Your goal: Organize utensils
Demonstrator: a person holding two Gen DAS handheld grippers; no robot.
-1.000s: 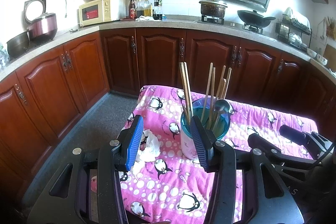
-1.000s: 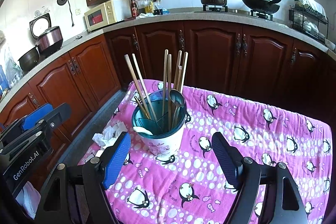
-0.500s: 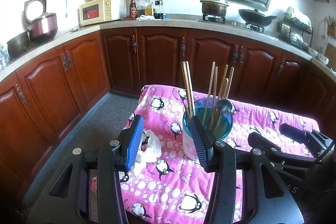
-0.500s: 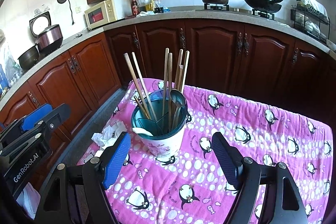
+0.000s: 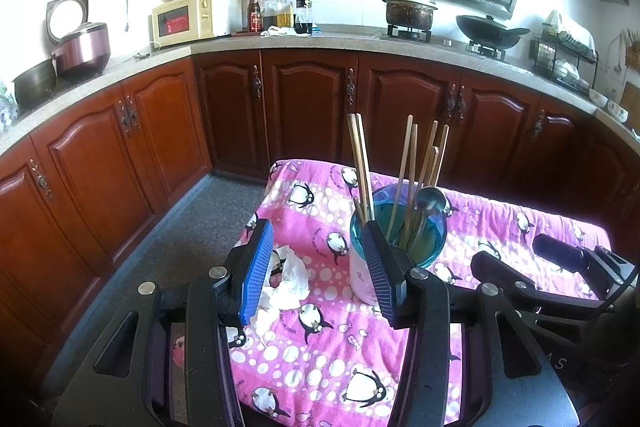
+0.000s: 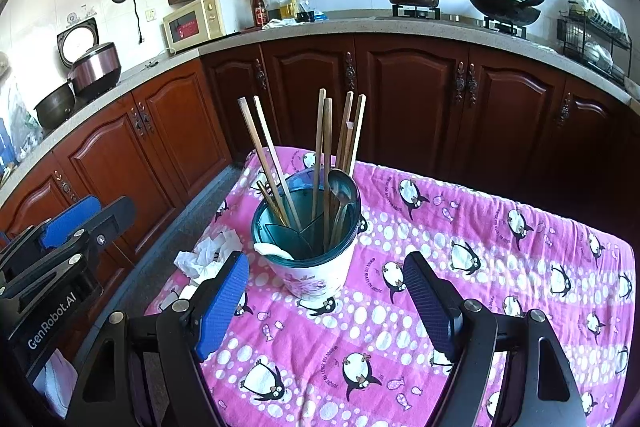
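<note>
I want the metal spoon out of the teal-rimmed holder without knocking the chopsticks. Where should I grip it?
Probably grip the metal spoon by its bowl, which sticks up above the teal rim of the utensil holder. Come from above on the right, since the wooden chopsticks stand close on its left and behind.

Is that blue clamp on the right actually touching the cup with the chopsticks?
Apart. The right wrist view shows the right gripper open, pink cloth visible between each pad and the utensil cup.
</note>
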